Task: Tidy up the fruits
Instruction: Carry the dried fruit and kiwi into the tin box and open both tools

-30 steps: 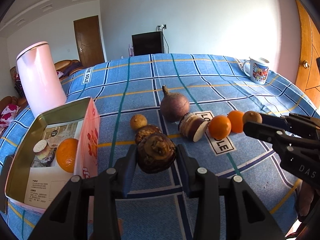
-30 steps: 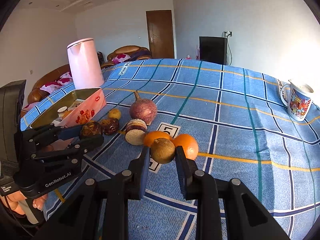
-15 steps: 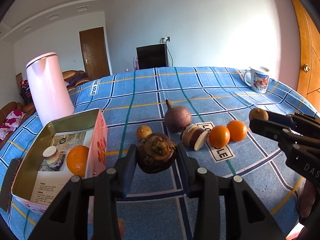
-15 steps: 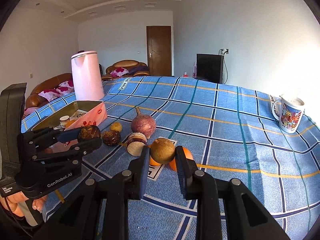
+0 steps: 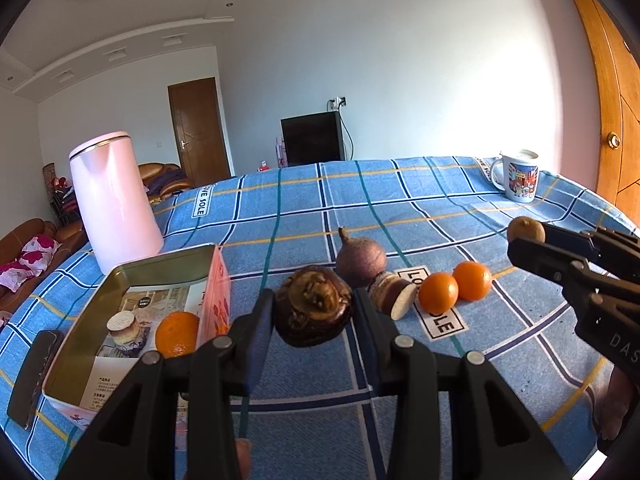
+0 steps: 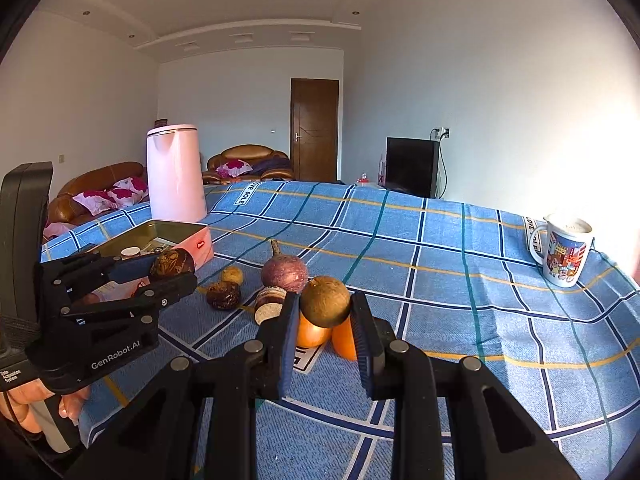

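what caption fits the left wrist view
Left gripper lifts a dark fruit beside the tin; oranges wait on the table.

Left tool (image 5: 314, 316): matte black, silver pivot screws, white "GenRobot.AI" lettering. Right tool (image 6: 325, 312): same black build.

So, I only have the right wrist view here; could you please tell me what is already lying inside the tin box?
Observer: An orange lies in the tin box, beside a small round layered piece.
Operator: Thanks. What is hidden behind the brown round fruit I am holding?
Observer: Two whole oranges rest side by side on the tablecloth.
Operator: Is anything lying beside the tin box?
Observer: A dark flat slab lies on the tablecloth at its left side.
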Available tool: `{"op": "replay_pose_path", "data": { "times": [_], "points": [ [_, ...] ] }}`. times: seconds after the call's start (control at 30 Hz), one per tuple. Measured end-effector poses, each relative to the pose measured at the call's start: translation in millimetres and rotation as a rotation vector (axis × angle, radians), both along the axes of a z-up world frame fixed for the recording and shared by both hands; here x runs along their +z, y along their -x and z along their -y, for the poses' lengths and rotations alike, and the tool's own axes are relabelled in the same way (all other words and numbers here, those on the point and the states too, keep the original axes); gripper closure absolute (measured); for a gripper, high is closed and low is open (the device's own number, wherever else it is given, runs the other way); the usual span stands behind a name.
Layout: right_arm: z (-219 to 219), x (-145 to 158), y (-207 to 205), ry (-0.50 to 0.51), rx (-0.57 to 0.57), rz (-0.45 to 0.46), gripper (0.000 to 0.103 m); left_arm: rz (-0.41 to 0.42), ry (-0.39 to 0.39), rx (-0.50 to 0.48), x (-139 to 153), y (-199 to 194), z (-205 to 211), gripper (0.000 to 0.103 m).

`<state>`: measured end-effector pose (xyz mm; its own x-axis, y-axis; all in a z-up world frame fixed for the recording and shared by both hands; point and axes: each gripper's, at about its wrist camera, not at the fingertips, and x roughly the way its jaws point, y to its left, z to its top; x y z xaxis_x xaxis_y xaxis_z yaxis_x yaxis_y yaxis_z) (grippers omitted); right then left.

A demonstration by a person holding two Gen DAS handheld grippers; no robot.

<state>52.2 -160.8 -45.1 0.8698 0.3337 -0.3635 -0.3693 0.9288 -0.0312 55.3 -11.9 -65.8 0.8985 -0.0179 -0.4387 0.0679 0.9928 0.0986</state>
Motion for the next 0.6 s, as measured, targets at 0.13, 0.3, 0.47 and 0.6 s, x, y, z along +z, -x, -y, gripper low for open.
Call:
{"op": "replay_pose_path", "data": {
  "times": [0.13,0.3,0.47,0.6],
  "points": [
    [0,1,3,0.008,-0.015,0.023,0.076,0.018,-0.004,0.008,4,4,-2,0.062],
    [-5,1,2,0.018,-0.015,0.017,0.076,0.029,0.002,0.031,9,6,-11,0.062],
    [-14,5,-2,0.016,0.015,0.004,0.076,0.034,0.018,0.062,13,9,-26,0.062],
    [-28,11,-3,0.015,0.051,0.006,0.076,0.040,0.031,0.093,18,11,-42,0.062]
  ]
}}
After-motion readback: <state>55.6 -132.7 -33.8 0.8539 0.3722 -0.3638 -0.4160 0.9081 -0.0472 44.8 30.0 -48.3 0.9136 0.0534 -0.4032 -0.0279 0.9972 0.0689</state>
